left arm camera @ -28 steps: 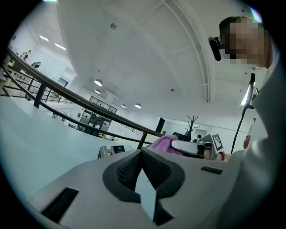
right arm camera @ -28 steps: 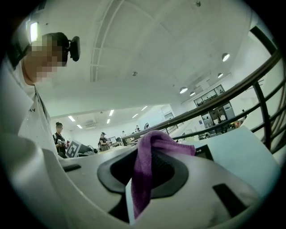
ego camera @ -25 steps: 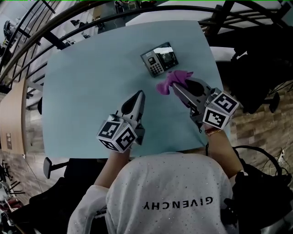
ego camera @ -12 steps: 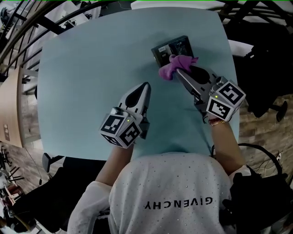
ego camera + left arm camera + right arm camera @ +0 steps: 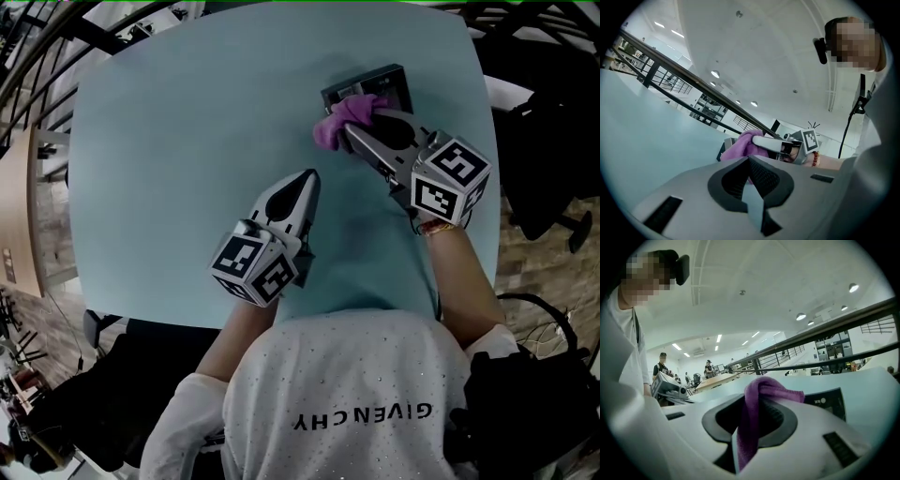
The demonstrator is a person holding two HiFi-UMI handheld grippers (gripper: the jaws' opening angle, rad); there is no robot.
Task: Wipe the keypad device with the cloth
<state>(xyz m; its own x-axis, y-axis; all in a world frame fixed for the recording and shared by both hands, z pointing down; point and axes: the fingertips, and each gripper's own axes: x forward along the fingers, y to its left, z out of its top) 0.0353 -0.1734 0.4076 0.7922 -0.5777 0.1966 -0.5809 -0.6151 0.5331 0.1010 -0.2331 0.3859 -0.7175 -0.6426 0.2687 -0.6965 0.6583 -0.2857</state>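
Right claw (image 5: 350,134) is clenched on the purple cloth (image 5: 336,122). You can see a strip of it pinched flat between the two jaws, with the rest bunched in a soft wad out past the tips. That wad sits down on the near-left corner of the keypad device (image 5: 386,86), the dark flat box lying toward the far right of the pale blue counter (image 5: 178,131). From the right gripper view the device's dark face shows just behind the cloth, off to the right. The claw comes in at a slant from the person's side, its marker cube (image 5: 448,183) nearer the body and the tips out at the device.

Over to the left claw (image 5: 310,175): jaws pressed together, nothing between them. It points away from the person over bare counter near the middle, apart from both the device and the cloth. Whether its tip touches the surface, I can't tell. From the left gripper view, the cloth and the other claw are in sight just beyond the closed jaws.

The person in the white shirt (image 5: 347,394) has both arms stretched forward, with a bead bracelet (image 5: 433,227) at the right wrist. A dark railing (image 5: 825,329) runs behind the counter.
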